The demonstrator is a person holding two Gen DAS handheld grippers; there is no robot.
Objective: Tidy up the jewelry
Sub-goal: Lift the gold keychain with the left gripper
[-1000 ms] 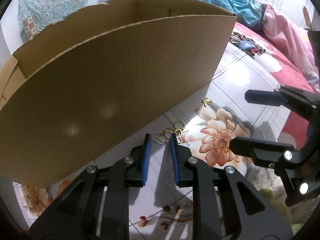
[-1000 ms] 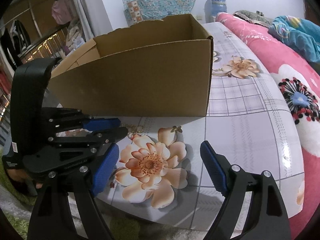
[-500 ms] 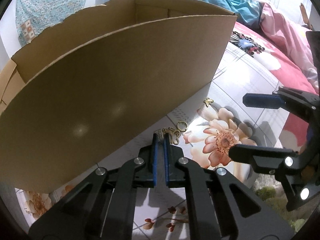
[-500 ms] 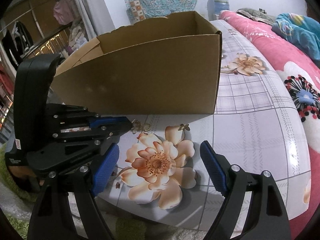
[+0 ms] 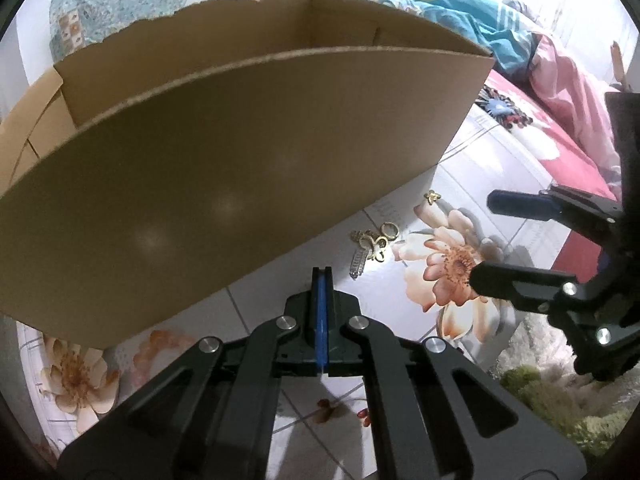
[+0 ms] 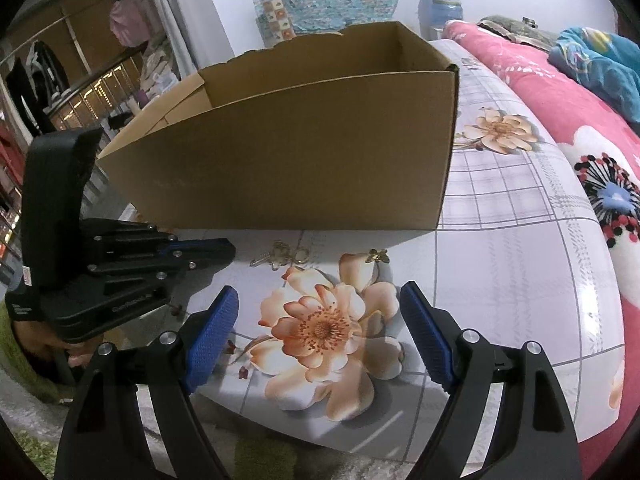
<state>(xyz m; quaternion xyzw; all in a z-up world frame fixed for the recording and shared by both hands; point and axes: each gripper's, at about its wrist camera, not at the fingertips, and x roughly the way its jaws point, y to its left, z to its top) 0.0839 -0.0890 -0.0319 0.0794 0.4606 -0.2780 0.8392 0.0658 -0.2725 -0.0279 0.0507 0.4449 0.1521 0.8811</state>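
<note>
A small heap of gold jewelry [image 5: 370, 242] lies on the flowered sheet with a gold ring [image 5: 389, 231] and a silver bar-shaped piece [image 5: 359, 263]. A gold butterfly charm [image 5: 432, 197] lies apart to the right. My left gripper [image 5: 321, 276] is shut, blue pads pressed flat together with nothing between them, its tips just short of the silver piece. In the right wrist view the heap [image 6: 280, 256] and the charm [image 6: 378, 256] lie before the cardboard box [image 6: 304, 160]. My right gripper [image 6: 320, 320] stands open over a printed flower, holding nothing.
The open cardboard box [image 5: 240, 160] stands close behind the jewelry. The sheet's front edge [image 6: 320, 432] drops to green carpet. A pink quilt [image 6: 560, 92] and blue cloth [image 6: 600, 64] lie at the right. A hand [image 6: 48, 344] holds the left gripper [image 6: 230, 250].
The left jaws went from a narrow gap to fully shut, and the left gripper drew back from the jewelry heap, which stays on the sheet. The right gripper stays open and still.
</note>
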